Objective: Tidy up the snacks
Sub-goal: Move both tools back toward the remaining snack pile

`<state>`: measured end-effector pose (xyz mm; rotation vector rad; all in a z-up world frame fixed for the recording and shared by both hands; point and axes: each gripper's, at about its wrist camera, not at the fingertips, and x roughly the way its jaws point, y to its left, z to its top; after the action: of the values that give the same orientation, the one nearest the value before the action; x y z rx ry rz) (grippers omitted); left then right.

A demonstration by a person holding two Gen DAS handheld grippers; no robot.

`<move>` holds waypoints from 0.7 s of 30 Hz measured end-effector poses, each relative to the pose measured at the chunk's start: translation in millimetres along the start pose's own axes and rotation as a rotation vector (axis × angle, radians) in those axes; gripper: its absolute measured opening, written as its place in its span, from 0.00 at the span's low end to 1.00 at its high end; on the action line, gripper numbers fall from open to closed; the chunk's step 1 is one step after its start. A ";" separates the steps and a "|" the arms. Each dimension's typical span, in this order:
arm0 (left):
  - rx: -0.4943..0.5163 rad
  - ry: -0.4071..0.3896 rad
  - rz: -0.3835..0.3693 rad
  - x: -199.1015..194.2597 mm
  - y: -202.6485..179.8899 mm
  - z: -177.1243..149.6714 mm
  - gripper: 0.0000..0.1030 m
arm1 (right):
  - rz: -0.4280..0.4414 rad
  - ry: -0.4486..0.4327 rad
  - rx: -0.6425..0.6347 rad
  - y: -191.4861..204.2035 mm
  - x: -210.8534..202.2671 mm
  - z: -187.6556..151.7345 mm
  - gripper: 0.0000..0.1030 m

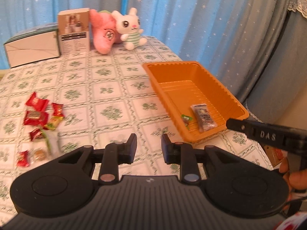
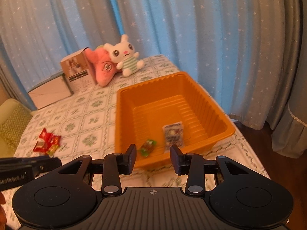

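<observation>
An orange tray (image 1: 220, 88) (image 2: 122, 103) stands on the right of the table. In it lie a small green sweet (image 1: 185, 119) (image 2: 147, 146) and a dark flat packet (image 1: 204, 117) (image 2: 173, 134). A pile of red and green wrapped snacks (image 1: 41, 115) (image 2: 48, 142) lies on the left of the table. My left gripper (image 1: 149, 147) is open and empty, above the table between the pile and the tray. My right gripper (image 2: 153, 160) is open and empty, just in front of the tray's near wall; part of it shows in the left wrist view (image 1: 266, 136).
A floral cloth covers the table (image 1: 107, 88). At the back stand a white box (image 1: 31, 47), a brown carton (image 1: 74, 31), a pink plush (image 1: 104, 34) and a white bunny plush (image 1: 130, 28). Blue curtains hang behind. A cushioned seat (image 2: 11, 126) is at the left.
</observation>
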<state>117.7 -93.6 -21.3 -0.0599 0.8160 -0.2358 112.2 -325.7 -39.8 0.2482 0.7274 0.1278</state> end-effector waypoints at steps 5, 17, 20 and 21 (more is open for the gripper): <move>-0.023 -0.017 0.039 -27.7 21.5 -13.7 0.24 | 0.042 0.026 -0.037 28.4 -9.2 -15.8 0.38; -0.091 -0.026 0.160 -76.5 87.0 -49.9 0.24 | 0.133 0.055 -0.145 96.7 -10.1 -37.6 0.39; -0.108 -0.027 0.189 -83.7 101.3 -54.7 0.24 | 0.150 0.066 -0.162 111.1 -6.1 -41.4 0.39; -0.113 -0.028 0.198 -85.7 105.4 -56.1 0.24 | 0.155 0.067 -0.167 115.3 -5.0 -42.4 0.39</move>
<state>39.8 30.8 -13.6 -0.0880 0.8014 -0.0017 76.7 -208.0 -36.2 0.1404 0.7596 0.3438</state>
